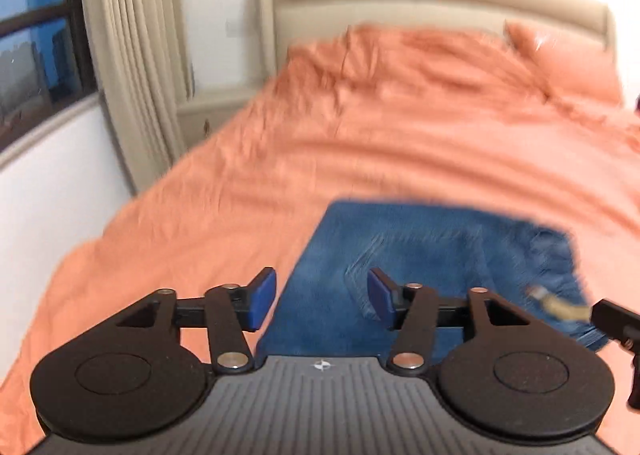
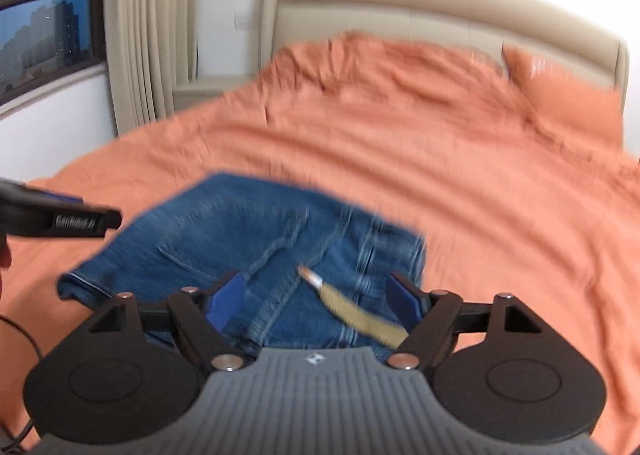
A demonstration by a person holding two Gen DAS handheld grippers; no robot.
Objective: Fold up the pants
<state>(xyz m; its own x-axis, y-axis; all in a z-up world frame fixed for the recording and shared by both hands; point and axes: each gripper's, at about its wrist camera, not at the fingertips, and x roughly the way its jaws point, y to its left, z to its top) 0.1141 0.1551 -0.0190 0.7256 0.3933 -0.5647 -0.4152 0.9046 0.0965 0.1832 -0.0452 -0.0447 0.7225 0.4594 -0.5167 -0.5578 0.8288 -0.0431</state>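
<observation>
blue jeans | folded compact, tan belt end showing | flat on bed

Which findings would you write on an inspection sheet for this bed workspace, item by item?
Surface: bed with a wrinkled orange cover, pillow at the headboard.
Job's things: blue jeans lying folded in a compact stack near the foot of the bed; a tan braided cord with a metal tip rests on them.
Clutter: nothing seen.
Grippers: left tongs open above the jeans' left edge, nothing between the pads; right tongs open wide over the jeans, gripping nothing.
Cables: a thin dark cable at the left edge of the right view.
Surroundings: beige curtain, window, white wall, low bedside cabinet.
</observation>
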